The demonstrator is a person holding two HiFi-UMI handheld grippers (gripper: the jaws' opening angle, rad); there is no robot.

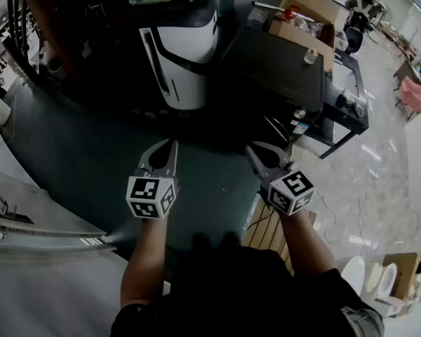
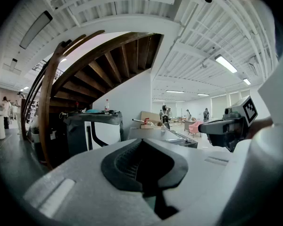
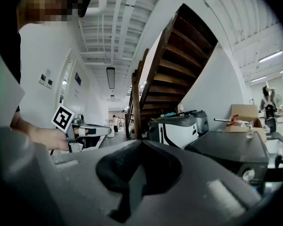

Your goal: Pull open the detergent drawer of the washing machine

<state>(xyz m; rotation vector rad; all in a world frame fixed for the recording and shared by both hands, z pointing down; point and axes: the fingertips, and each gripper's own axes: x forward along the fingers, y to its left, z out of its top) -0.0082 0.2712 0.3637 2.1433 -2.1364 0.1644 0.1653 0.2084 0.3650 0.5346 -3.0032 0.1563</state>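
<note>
A dark grey washing machine stands ahead and to the right, and I see its top from above. In the right gripper view the washing machine shows a round dial on its front. I cannot make out the detergent drawer. My left gripper and right gripper are held side by side over the dark floor, short of the machine. Both are shut with nothing between their jaws. The left gripper sees the right one beside it. The right gripper points between the machines.
A white-and-black appliance stands left of the washing machine, under a wooden staircase. Cardboard boxes sit behind the washer and a low black table to its right. A wooden pallet lies by my right arm, and a white countertop is at lower left.
</note>
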